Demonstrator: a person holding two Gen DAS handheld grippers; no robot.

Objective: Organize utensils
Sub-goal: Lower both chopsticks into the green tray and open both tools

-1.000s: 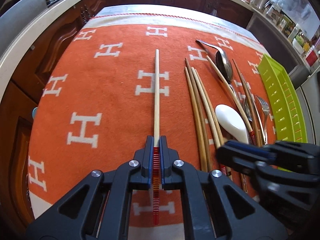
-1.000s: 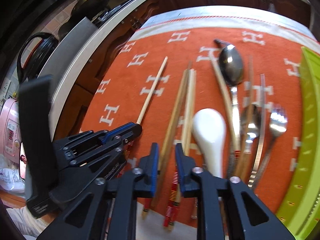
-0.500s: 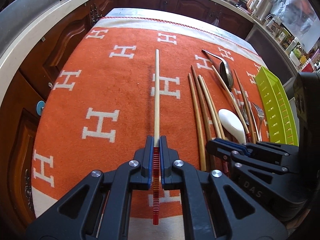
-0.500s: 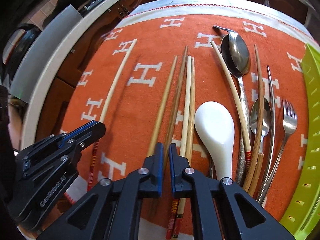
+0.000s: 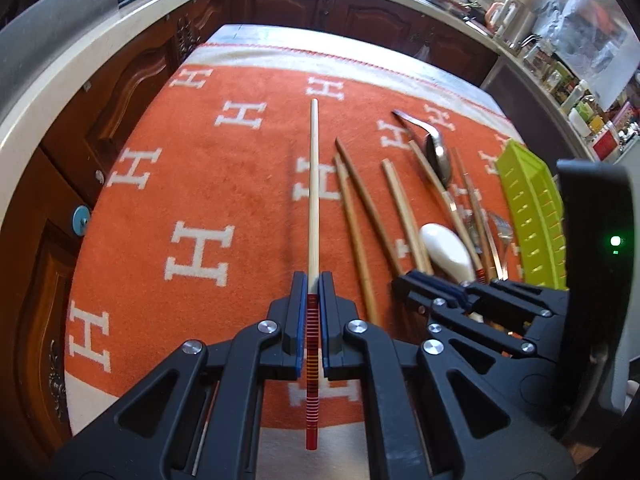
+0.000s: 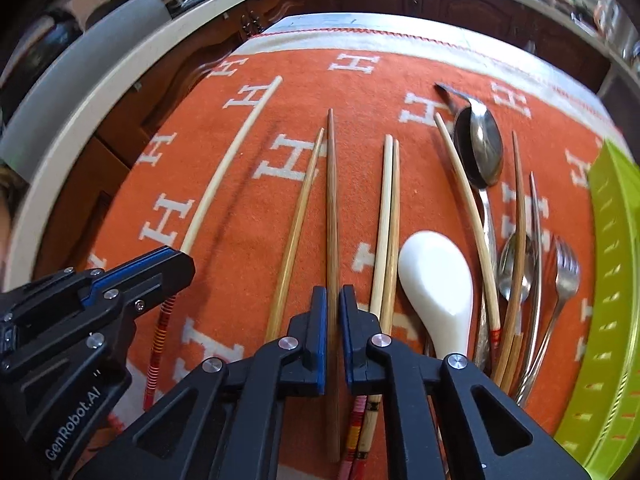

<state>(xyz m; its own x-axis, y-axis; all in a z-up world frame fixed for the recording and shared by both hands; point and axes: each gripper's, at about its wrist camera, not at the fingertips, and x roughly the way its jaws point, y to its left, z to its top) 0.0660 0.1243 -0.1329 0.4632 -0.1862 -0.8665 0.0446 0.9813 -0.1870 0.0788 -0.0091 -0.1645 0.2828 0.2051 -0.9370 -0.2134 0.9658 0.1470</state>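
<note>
Bare orange cloth (image 5: pixel 224 184) left; crowded utensils, green tray (image 5: pixel 532 216) right.

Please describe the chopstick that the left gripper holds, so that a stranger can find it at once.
On the orange blanket with white H letters, look left of the row of utensils. The pale wooden chopstick with a red striped end is shut in the left gripper, apart from the brown chopsticks. Only it is so pale and alone.

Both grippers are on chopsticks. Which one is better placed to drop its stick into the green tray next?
Right, probably. The right gripper is shut on a dark brown chopstick and sits nearer the green tray. The left gripper, shut on the pale red-banded chopstick, would have to cross over the right gripper and the utensil pile.
</note>
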